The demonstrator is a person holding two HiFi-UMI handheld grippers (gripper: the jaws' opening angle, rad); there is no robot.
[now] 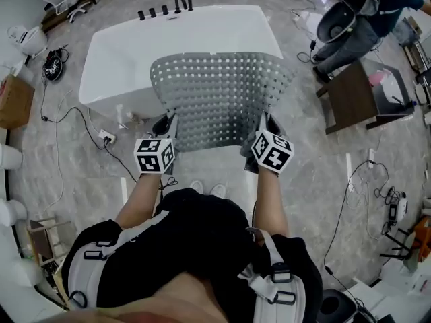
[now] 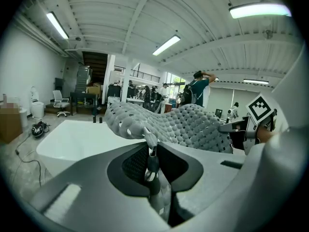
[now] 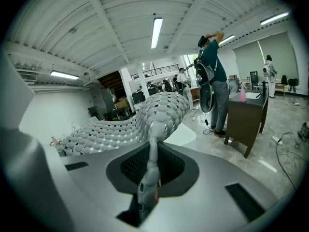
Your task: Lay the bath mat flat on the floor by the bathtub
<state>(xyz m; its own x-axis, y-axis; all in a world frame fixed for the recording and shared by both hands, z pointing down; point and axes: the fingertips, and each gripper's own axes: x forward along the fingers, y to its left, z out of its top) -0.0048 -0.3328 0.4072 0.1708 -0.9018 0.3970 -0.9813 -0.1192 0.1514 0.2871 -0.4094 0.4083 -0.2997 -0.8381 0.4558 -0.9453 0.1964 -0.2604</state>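
A grey perforated bath mat [image 1: 219,96] hangs spread in the air over the near side of the white bathtub [image 1: 135,52]. My left gripper [image 1: 165,128] is shut on the mat's near left corner, and my right gripper [image 1: 264,128] is shut on its near right corner. In the left gripper view the mat's edge [image 2: 149,144] is pinched between the jaws, with the sheet [image 2: 188,127] billowing beyond. Seen from the right gripper view, a fold of the mat [image 3: 152,153] runs down between the jaws and the rest [image 3: 120,127] stretches off to the left.
A person [image 1: 363,19] stands at the upper right beside a dark wooden table [image 1: 357,96]. Cables and a power strip [image 1: 104,137] lie on the marble floor left of the tub. Black taps [image 1: 168,7] line the tub's far rim. My shoes [image 1: 205,188] stand on the floor just short of the tub.
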